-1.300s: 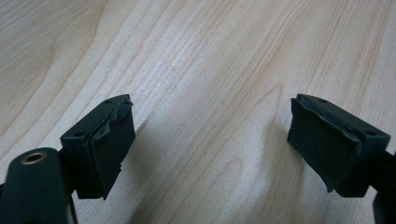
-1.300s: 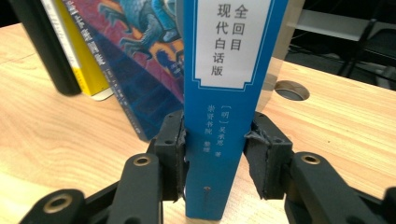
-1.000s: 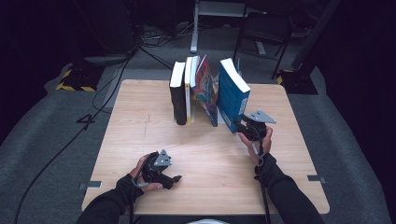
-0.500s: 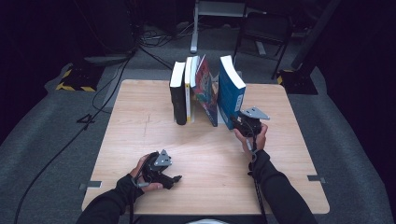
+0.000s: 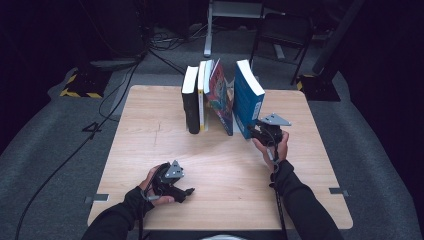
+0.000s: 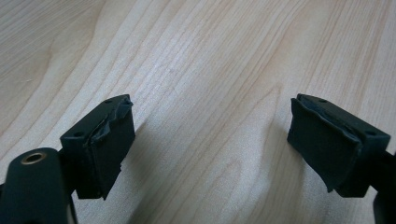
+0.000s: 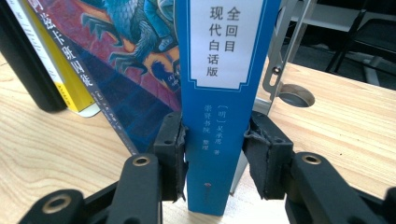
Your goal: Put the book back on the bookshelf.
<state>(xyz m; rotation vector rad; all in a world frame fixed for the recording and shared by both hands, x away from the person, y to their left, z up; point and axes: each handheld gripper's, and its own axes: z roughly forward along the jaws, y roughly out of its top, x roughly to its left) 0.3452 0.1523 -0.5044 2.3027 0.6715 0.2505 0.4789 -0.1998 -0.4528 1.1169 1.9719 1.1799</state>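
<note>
Black pads of my left gripper (image 5: 186, 191) sit wide apart over bare table (image 5: 150, 130) nearest me. Farther off, my right gripper (image 7: 215, 161) clamps the blue book's (image 7: 224, 93) spine, upright beside the leaning illustrated book (image 5: 221, 97).

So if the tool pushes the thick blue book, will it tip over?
Probably yes: the blue book stands upright on its narrow edge, apart from the leaning colourful book. It looks thick, likely heavy and stiff. The right tool grips its spine low, so the top may sway.
</note>
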